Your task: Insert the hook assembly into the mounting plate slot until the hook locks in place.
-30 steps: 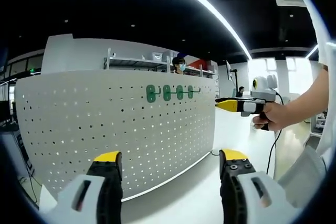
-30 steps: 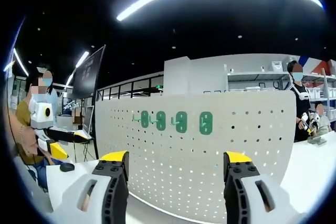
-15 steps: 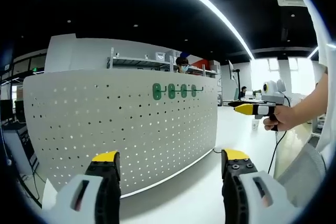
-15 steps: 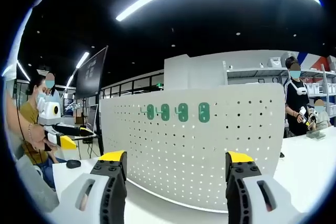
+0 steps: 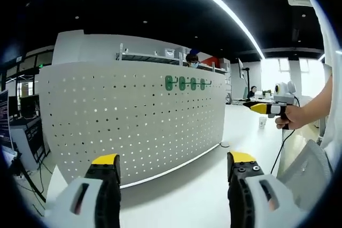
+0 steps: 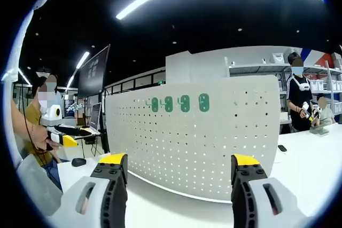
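On the white table (image 5: 208, 185) stands a curved white pegboard (image 5: 133, 121) — four green hooks (image 5: 185, 84) sit in a row near its top edge. Nearer, the left hand-held gripper (image 5: 170, 166) and right hand-held gripper (image 6: 179, 166) both gape empty — well apart from the hooks.

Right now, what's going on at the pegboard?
A person holds a two-jaw gripper in each hand, facing a white pegboard standing on a white table. Four green hooks sit in a row near the board's top edge. The left gripper and right gripper are both open, holding nothing, and apart from the board.
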`<state>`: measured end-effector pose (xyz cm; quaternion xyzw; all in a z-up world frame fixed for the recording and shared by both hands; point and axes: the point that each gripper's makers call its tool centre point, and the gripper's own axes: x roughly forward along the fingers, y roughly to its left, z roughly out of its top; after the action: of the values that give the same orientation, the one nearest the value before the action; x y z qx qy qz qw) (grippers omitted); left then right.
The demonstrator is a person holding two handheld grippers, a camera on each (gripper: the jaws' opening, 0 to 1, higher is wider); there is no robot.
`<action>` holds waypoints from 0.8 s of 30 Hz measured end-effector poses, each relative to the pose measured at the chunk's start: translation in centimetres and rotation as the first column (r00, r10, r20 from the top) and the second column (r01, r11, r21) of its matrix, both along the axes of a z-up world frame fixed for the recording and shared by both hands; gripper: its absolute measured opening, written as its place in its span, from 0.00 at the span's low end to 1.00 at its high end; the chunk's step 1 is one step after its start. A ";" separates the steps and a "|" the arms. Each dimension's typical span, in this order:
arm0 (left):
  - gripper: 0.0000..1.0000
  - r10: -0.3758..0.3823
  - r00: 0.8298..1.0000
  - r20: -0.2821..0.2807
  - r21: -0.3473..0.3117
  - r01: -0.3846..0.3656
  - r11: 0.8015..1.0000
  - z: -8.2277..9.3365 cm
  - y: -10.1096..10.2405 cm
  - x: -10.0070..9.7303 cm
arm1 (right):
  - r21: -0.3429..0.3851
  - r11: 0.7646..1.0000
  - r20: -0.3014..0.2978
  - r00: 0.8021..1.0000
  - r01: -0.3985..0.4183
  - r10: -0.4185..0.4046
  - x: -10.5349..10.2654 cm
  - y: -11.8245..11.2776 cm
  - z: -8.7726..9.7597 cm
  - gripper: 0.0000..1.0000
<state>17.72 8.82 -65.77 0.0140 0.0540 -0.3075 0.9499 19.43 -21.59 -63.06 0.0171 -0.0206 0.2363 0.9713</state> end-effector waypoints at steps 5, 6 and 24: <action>0.85 0.012 1.000 -0.008 -0.001 -0.012 1.000 -0.4 0.7 -0.5 | -0.002 1.000 -0.009 1.000 0.000 0.000 -0.7 -0.1 -0.5 0.77; 0.86 0.014 1.000 -0.009 -0.003 -0.014 1.000 -0.5 0.9 -0.6 | 0.002 1.000 -0.010 1.000 0.001 -0.001 -0.9 -0.2 -0.6 0.77; 0.89 0.042 0.998 -0.035 0.000 -0.042 0.999 -1.8 3.0 -2.5 | 0.007 1.000 -0.038 0.999 0.010 -0.009 -3.6 -0.9 -2.3 0.80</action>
<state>15.18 11.80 -67.54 0.0072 0.0710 -0.2877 0.9551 15.87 -22.49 -65.35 0.0250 -0.0032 0.2313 0.9726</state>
